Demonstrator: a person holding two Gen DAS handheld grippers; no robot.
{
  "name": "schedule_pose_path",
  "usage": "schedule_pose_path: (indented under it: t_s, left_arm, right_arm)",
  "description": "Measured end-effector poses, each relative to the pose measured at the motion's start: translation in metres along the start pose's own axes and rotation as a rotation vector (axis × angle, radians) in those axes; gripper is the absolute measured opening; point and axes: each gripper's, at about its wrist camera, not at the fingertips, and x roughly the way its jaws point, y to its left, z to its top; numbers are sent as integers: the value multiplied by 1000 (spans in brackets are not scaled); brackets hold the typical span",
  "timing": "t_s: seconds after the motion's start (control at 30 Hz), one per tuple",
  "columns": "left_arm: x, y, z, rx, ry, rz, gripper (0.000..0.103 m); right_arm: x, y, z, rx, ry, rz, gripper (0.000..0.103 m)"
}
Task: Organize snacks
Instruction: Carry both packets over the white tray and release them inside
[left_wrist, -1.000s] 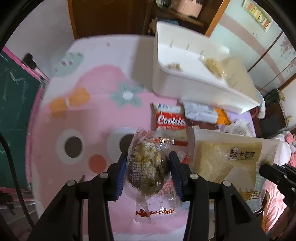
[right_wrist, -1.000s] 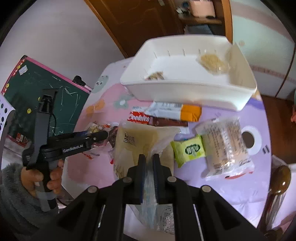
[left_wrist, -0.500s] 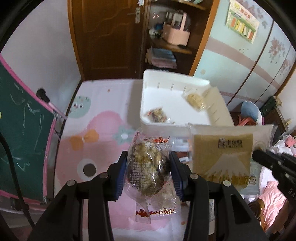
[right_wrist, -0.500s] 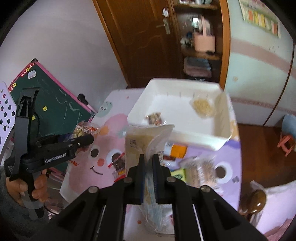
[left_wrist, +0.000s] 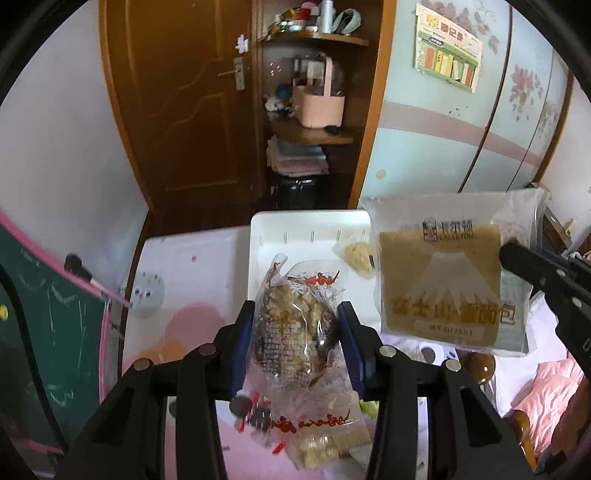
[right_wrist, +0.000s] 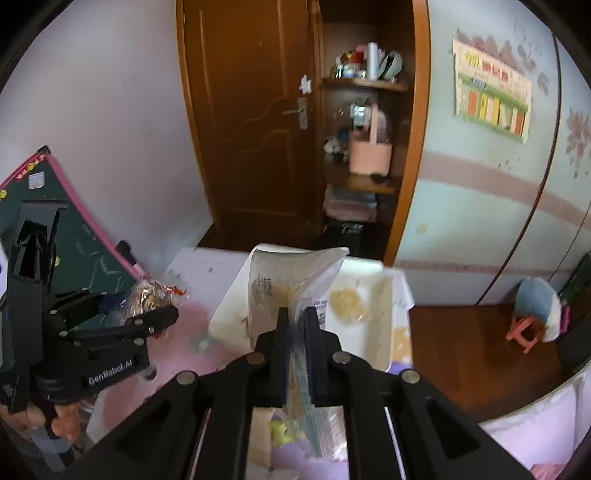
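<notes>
At nine o'clock a green chalkboard (left_wrist: 40, 332) leans by the table. My left gripper (left_wrist: 297, 341) pinches a clear-wrapped nutty snack (left_wrist: 295, 332) between its blue pads. Beyond, at twelve, sits the white bin (left_wrist: 306, 236), a small packet (left_wrist: 356, 253) inside. At two o'clock the bread bag (left_wrist: 443, 280) hangs from my right gripper (right_wrist: 295, 350), jaws clamped tight on its edge.

We could not read the small print on the bread bag (left_wrist: 441, 280), and this bag hid the right part of the white bin (left_wrist: 295, 240). The right view was blurred.
</notes>
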Motion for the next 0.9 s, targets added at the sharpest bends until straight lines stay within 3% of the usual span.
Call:
schedule_pose_path:
  t_s: [0.13,0.33,0.9]
  left_arm:
    - [14,-4,24,16,-13,4,42]
    - [47,-1,49,12,-1,7,42]
    - [152,6,72,15,93,44,42]
  right_arm:
    - [12,-3,18,12,-48,-65,7]
    - [41,-7,37,22,-43,-113,7]
    - [152,-23,40,81,130,-168,7]
